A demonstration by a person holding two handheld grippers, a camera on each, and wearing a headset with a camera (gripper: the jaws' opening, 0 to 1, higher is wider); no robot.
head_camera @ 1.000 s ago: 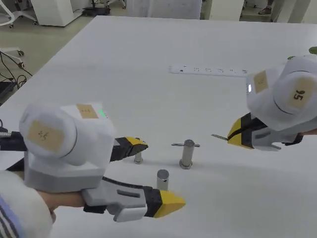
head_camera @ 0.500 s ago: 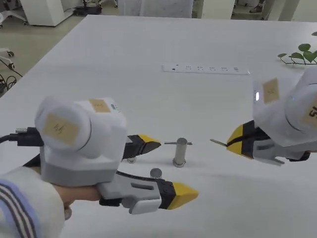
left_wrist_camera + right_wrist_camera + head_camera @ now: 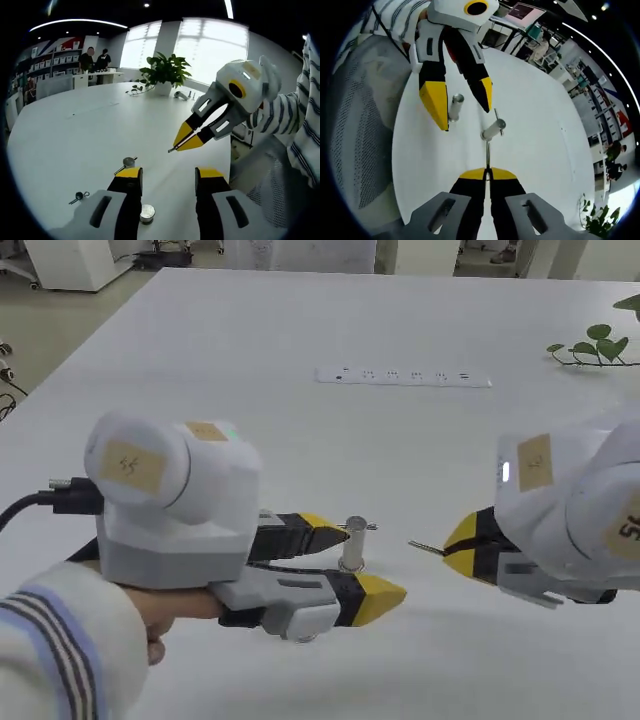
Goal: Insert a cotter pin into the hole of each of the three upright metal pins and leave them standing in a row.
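My left gripper (image 3: 358, 562) (image 3: 170, 173) is open, and a bare upright metal pin (image 3: 147, 213) (image 3: 455, 107) stands between its yellow-tipped jaws, close to one of them. Just beyond stands a second metal pin (image 3: 352, 546) (image 3: 129, 162) (image 3: 492, 130) with a cotter pin through its top. A third small pin (image 3: 79, 196) stands further off; it seems to carry a cotter pin too. My right gripper (image 3: 455, 545) (image 3: 487, 173) (image 3: 186, 140) is shut on a thin cotter pin (image 3: 425, 545) (image 3: 488, 154) that points at the pins, a short gap away.
A white power strip (image 3: 404, 377) lies across the far middle of the white table (image 3: 300, 420). Green plant leaves (image 3: 590, 343) sit at the far right, and a potted plant (image 3: 162, 75) stands on the table. Other people stand at desks in the background.
My left gripper has moved forward so that its open jaws now stand on either side of the bare pin. The right gripper still holds its cotter pin and has sunk slightly.
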